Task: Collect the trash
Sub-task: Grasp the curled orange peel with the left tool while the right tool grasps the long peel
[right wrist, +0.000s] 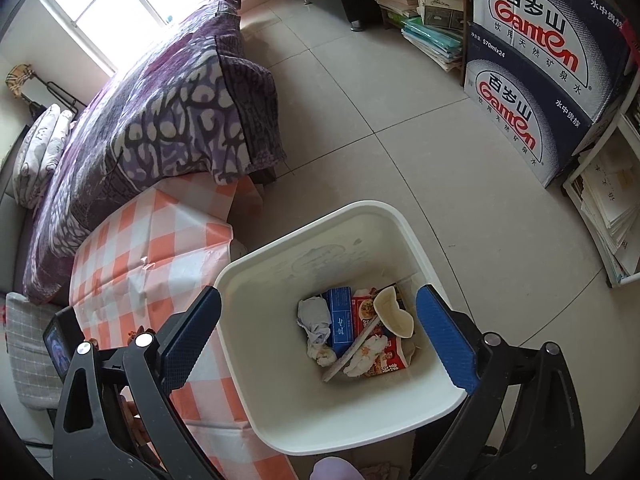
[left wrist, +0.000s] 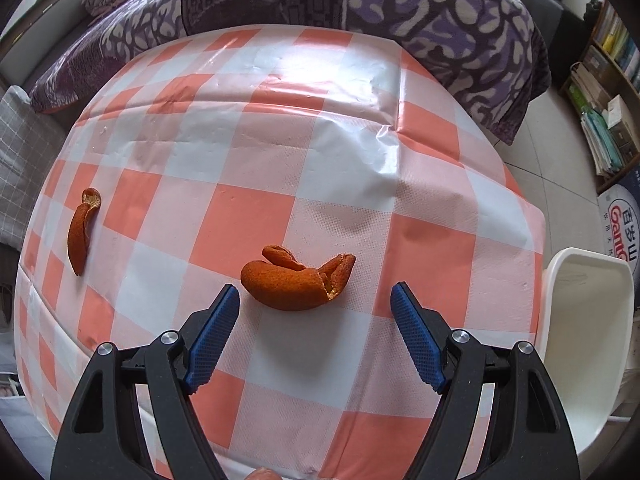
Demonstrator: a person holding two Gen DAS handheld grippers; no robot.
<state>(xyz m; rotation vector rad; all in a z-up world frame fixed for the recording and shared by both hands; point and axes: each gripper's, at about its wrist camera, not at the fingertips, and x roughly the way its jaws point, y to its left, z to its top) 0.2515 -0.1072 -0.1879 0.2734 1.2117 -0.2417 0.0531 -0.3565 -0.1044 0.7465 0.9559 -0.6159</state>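
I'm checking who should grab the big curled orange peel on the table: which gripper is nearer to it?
Left. The left gripper hangs open just short of the orange peel. The right gripper is open over the trash bin beside the table.

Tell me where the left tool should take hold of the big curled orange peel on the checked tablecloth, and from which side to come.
Grip the big curled orange peel across its thick rounded body, at its left half, coming from above. It lies flat on the tablecloth with its length running sideways, so the open left tool would likely do best turned to close across that narrower width. The torn, curled flaps at its right end look thin and may crumple.
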